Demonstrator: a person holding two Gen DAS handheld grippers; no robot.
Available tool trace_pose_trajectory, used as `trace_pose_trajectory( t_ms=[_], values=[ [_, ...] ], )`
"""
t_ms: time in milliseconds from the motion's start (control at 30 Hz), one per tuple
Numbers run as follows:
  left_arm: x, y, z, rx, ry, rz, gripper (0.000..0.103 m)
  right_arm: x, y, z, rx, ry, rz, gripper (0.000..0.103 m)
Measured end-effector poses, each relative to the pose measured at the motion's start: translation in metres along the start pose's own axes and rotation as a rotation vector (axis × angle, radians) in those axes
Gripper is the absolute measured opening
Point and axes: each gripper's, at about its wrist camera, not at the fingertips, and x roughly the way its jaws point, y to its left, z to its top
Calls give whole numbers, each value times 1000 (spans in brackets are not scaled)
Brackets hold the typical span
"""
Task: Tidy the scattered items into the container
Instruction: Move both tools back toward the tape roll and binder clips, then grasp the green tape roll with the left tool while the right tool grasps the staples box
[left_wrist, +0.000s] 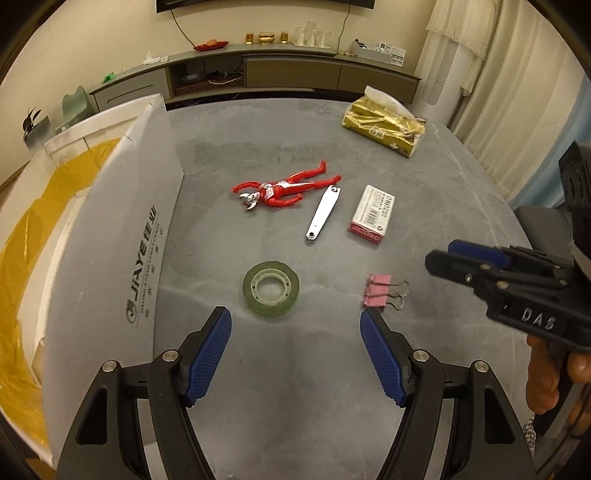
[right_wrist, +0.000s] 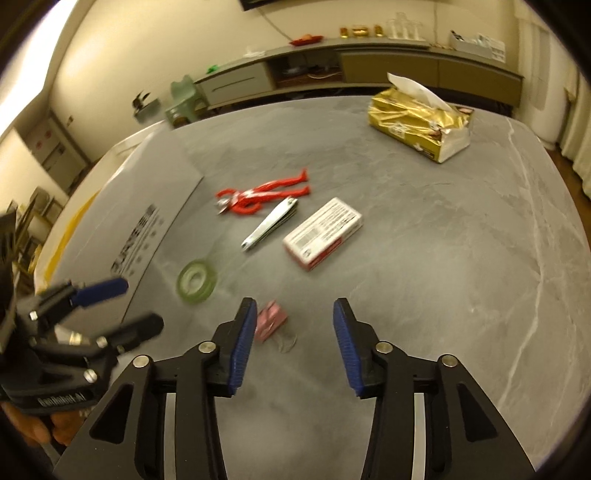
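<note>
On the grey table lie a red toy figure (left_wrist: 284, 188) (right_wrist: 258, 197), a silver nail clipper (left_wrist: 322, 213) (right_wrist: 269, 223), a small white-and-red box (left_wrist: 372, 215) (right_wrist: 323, 233), a green tape roll (left_wrist: 270, 287) (right_wrist: 196, 281) and a pink binder clip (left_wrist: 378, 290) (right_wrist: 270, 320). The white cardboard box (left_wrist: 122, 236) (right_wrist: 147, 218) with a yellow liner (left_wrist: 33, 236) stands open at the left. My left gripper (left_wrist: 295, 326) is open, just short of the tape roll. My right gripper (right_wrist: 294, 315) is open with the binder clip by its left finger.
A gold tissue pack (left_wrist: 384, 127) (right_wrist: 419, 123) sits at the table's far right. The right gripper (left_wrist: 439, 253) shows in the left wrist view, the left gripper (right_wrist: 140, 304) in the right wrist view, each held by a hand. A low cabinet (left_wrist: 295, 70) runs along the back wall.
</note>
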Motion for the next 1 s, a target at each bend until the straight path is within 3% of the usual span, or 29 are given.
trace_pose_trajectory(
  t_ms=[100, 233, 500, 633, 833, 1000],
  values=[
    [13, 1, 5, -8, -2, 8, 76, 12, -7, 13, 54, -5, -12, 56],
    [26, 3, 10, -7, -7, 17, 79, 31, -12, 32, 102, -5, -59, 56],
    [54, 10, 10, -40, 17, 5, 79, 73, -5, 51, 67, 40, -175, 56],
    [63, 15, 5, -45, 8, 18, 80, 83, -5, 52, 47, 14, -183, 63],
    [62, 20, 7, -42, -10, 12, 78, 85, -15, 50, 92, 13, -101, 63],
    [64, 15, 4, -26, -20, 32, 78, 90, -6, 53, 88, 15, -129, 64]
  ],
)
